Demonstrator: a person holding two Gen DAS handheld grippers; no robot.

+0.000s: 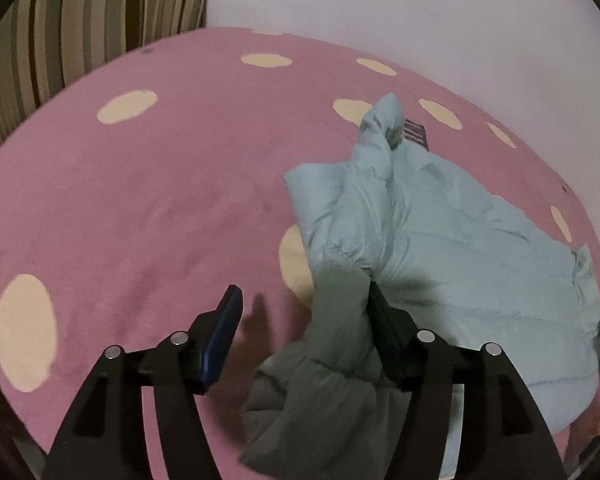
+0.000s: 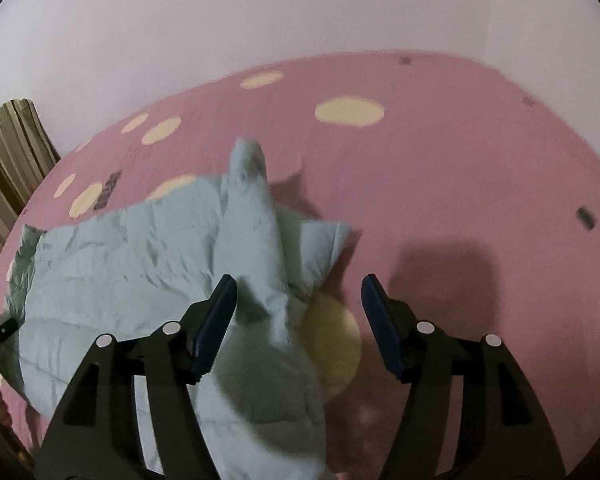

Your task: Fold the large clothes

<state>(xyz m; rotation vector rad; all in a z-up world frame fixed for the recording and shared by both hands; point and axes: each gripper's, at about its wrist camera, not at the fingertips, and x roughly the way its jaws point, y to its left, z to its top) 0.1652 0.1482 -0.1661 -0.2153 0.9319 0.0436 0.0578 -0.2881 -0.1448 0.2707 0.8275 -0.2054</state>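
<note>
Both grippers, left gripper (image 1: 304, 312) and right gripper (image 2: 298, 300), stand half open, gripping nothing; the pale blue puffer jacket (image 1: 452, 240) lies on the pink dotted bedcover (image 1: 140, 200). Regrip the near sleeve squarely before folding.

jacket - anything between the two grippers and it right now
Nothing visible does. The light blue puffer jacket lies on the pink dotted bedspread, and part of it already sits between the open fingers of the left gripper and of the right gripper, with no other object in front.
</note>
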